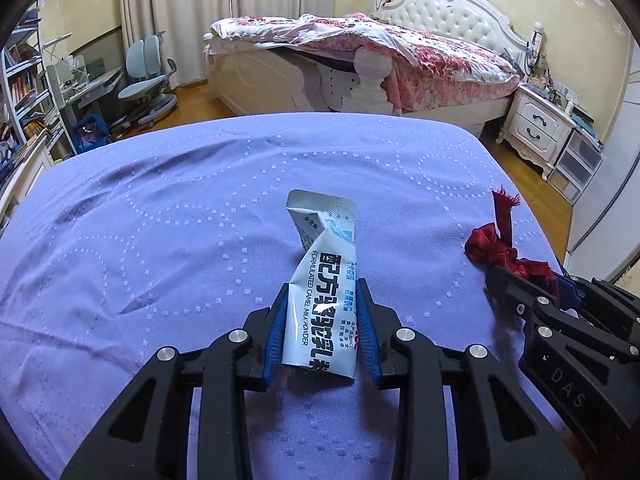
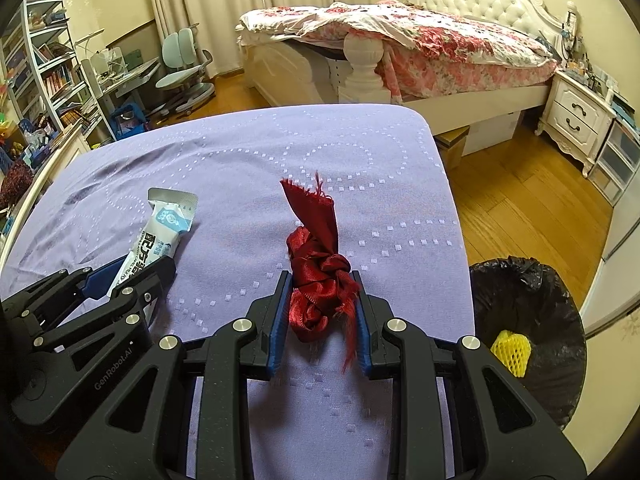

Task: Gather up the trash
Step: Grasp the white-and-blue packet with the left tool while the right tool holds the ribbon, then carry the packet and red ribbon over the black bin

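Both pieces gripped above the purple table (image 2: 240,152): left claw (image 1: 322,286) pinching the camel milk powder sachet (image 1: 320,300), right claw (image 2: 320,278) pinching the knotted red ribbon (image 2: 320,272), neither yet dropped in the black-lined bin (image 2: 528,304) beside the table, where yellow foam netting (image 2: 510,352) lies.

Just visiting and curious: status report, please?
Left gripper shut on white milk-powder sachet. Right gripper shut on knotted red ribbon. Black-lined bin at right; nothing blocking.

White sachet (image 1: 320,312): "FORMULATED CAMEL MILK POWDER" + big Chinese chars, small print too tiny to read. Left tongs (image 2: 132,280) body: "GenRobot.AI". Right tongs (image 1: 496,276) body: "DAS", rest cut off
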The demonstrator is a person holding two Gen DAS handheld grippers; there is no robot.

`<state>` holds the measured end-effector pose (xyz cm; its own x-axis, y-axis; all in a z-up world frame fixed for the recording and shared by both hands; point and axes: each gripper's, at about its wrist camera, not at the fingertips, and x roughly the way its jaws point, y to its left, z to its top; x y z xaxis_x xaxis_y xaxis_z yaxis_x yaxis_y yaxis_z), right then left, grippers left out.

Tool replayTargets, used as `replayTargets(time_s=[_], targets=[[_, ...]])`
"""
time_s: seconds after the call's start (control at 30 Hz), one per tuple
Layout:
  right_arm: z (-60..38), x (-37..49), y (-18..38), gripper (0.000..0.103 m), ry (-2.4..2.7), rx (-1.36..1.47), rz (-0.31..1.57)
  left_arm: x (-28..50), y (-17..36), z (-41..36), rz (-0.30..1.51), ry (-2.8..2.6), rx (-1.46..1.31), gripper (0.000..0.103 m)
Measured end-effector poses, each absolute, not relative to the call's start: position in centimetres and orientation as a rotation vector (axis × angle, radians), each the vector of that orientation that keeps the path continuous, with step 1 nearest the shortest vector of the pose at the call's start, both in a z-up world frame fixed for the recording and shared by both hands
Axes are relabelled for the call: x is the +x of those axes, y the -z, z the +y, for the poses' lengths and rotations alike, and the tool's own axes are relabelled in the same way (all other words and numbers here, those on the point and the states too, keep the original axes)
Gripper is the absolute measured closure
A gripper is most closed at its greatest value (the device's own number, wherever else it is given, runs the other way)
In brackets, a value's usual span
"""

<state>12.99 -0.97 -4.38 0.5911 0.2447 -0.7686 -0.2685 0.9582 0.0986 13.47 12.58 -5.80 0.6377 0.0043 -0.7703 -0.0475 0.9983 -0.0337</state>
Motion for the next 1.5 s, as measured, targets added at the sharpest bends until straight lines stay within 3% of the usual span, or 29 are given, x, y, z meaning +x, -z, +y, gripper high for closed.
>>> replayTargets(time_s=[0.83,1.5], targets=[[-2.7,5.0,4.4,0.076,-0.316,-0.008,0.873,7.0,3.8,10.8,0.83,-0.019,-0.083,0.07],[-12.0,0.2,3.0,0.076,-0.111,0.083,0.792,5.5,2.1,2.4,0.751,0.148,-0.024,0.07]])
